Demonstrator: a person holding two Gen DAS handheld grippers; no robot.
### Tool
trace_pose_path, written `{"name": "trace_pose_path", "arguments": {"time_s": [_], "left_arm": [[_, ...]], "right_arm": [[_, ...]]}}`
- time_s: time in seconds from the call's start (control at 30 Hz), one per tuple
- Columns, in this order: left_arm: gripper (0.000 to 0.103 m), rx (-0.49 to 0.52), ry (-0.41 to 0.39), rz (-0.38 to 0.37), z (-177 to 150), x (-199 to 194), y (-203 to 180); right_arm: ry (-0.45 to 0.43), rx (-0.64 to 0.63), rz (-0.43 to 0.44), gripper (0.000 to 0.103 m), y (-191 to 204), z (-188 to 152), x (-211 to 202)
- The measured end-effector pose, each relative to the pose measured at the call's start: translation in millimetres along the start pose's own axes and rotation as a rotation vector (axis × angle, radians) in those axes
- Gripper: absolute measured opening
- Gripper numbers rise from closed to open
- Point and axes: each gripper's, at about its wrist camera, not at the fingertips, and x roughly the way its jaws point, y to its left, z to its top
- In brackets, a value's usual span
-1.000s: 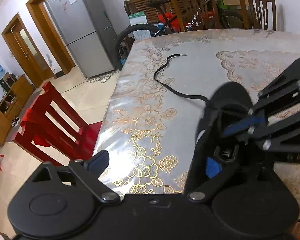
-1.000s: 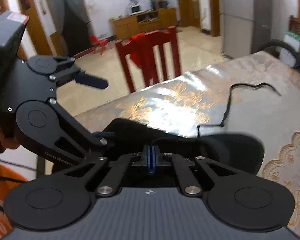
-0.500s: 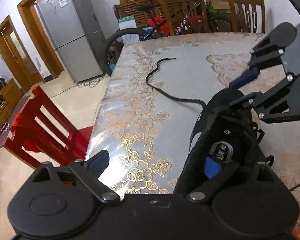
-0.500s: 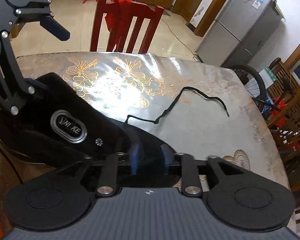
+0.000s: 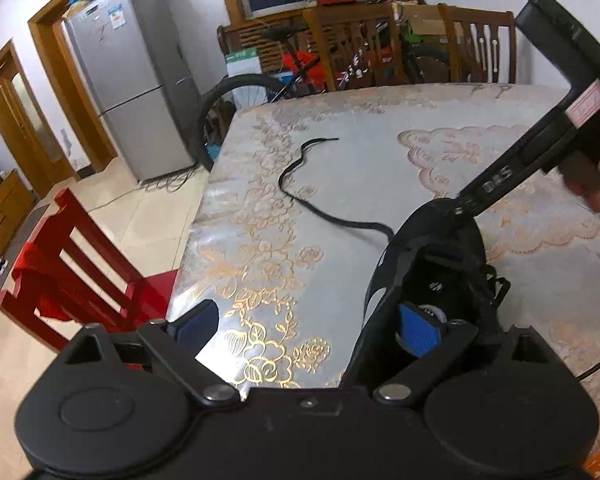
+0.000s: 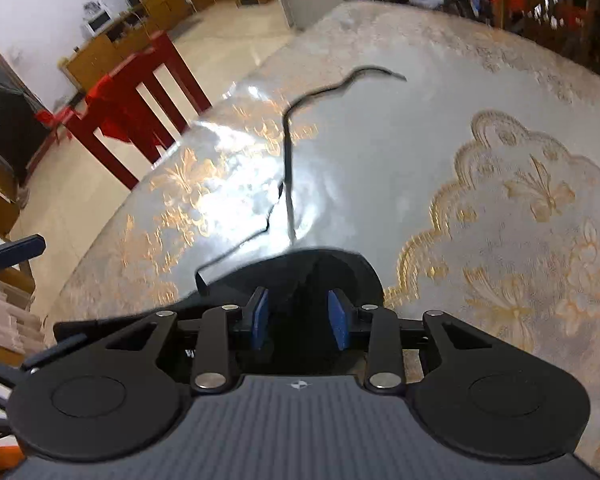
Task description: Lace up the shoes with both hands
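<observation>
One black shoe (image 5: 432, 264) near table (image 5: 340, 160) edge

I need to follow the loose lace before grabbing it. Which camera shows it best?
Left wrist: the lace runs sharp from its free end to the shoe. Right wrist shows the lace blurred, its near end hidden behind the shoe.

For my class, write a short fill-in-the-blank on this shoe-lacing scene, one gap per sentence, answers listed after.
1. The loose shoelace trailing across the table is ____ in colour.
2. The pads of the right gripper are ____ in colour.
3. The chair beside the table is painted ____.
4. The left gripper has one finger inside the ____.

Answers: black; blue; red; shoe
</observation>
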Motion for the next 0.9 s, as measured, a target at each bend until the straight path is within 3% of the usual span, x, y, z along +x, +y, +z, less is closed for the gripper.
{"name": "trace_pose_path", "arguments": {"time_s": [0.03,0.1,0.2,0.33,0.43,0.6,0.9], "left_arm": [[0.095,0.008,0.003,0.002,0,2,-2],[0.095,0.017,0.012,0.015,0,6,-4],[0.095,0.006,0.015,0.026,1,9,-3],[0.095,-0.016,0.020,0.030,4,12,0],[0.095,-0.027,0.030,0.035,5,14,1],[0.095,-0.038,0.055,0.040,8,16,2],[0.096,-0.010,0.081,0.059,12,18,-1]], "right_arm": [[-0.018,-0.037,-0.002,0.031,5,-2,1],[-0.035,-0.153,-0.018,0.003,15,-4,5],[-0.096,-0.279,-0.049,0.003,27,-13,-4],[-0.189,-0.347,0.035,0.003,41,-34,-32],[-0.226,-0.225,0.123,0.003,37,-52,-43],[-0.250,-0.133,0.169,0.003,35,-75,-32],[-0.274,-0.105,0.203,0.003,36,-79,-26]]}}
